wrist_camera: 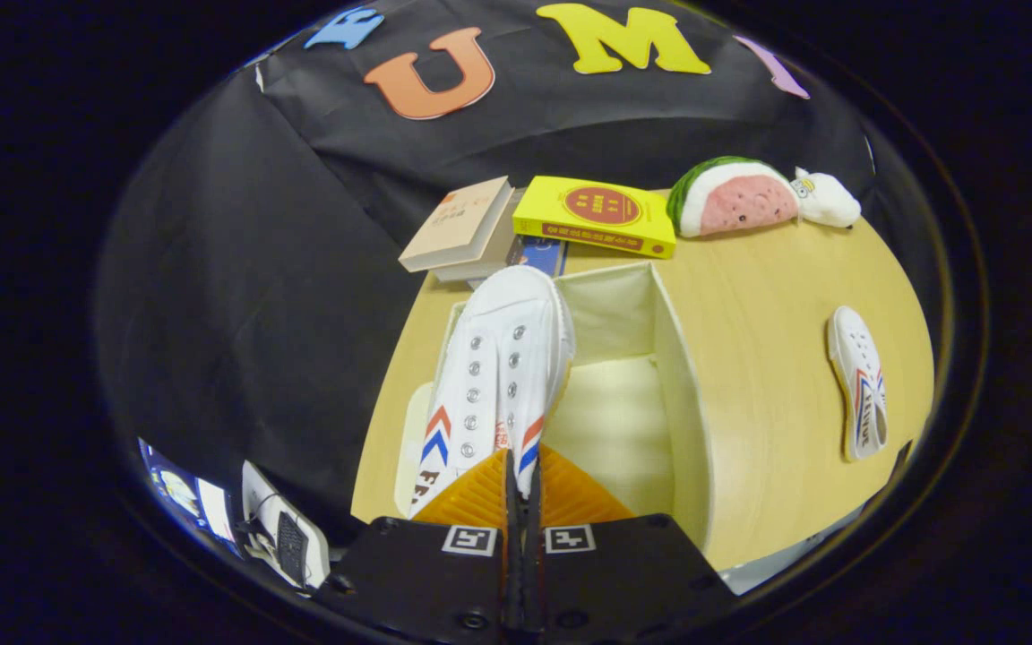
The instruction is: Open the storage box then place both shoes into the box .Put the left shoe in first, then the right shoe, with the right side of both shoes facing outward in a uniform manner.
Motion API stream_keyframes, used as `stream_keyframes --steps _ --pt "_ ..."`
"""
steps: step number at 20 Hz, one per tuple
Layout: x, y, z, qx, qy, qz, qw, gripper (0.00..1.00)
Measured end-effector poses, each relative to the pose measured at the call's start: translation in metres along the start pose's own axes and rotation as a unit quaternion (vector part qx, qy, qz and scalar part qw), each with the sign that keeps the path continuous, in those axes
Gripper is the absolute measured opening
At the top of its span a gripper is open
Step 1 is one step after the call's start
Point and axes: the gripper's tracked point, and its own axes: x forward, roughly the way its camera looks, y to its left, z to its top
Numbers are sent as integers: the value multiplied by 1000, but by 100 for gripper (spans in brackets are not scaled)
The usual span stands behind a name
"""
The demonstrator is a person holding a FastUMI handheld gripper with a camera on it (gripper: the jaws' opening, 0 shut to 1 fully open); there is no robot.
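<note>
While my gripper [520, 484] squeezed the heel of the white canvas shoe [503, 358] over the open storage box [677, 385], the shoe felt light and bendy, I guessed.

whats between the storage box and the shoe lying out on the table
Gripper view: only bare table between the storage box and the lying shoe. The tongs grip the other shoe over the box.

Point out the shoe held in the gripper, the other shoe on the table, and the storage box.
held shoe [489, 376]: gripper view, eyelet panel; gripper [522, 488] shut on its collar.
other shoe [856, 381]: gripper view, side panel.
storage box [682, 394]: gripper view, side wall facing the other shoe.
</note>
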Motion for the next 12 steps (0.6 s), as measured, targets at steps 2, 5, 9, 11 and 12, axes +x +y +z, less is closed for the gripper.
stream_keyframes --steps 2,5,9,11,12 --pt "9 2 -2 -11 0 -10 1000 6" --pt "22 4 -8 -20 6 -22 1000 6" --pt "36 6 -9 -20 4 -17 1000 17" --pt "31 4 -3 -30 -10 -17 999 34" --pt "25 4 0 -34 -19 -16 999 43"
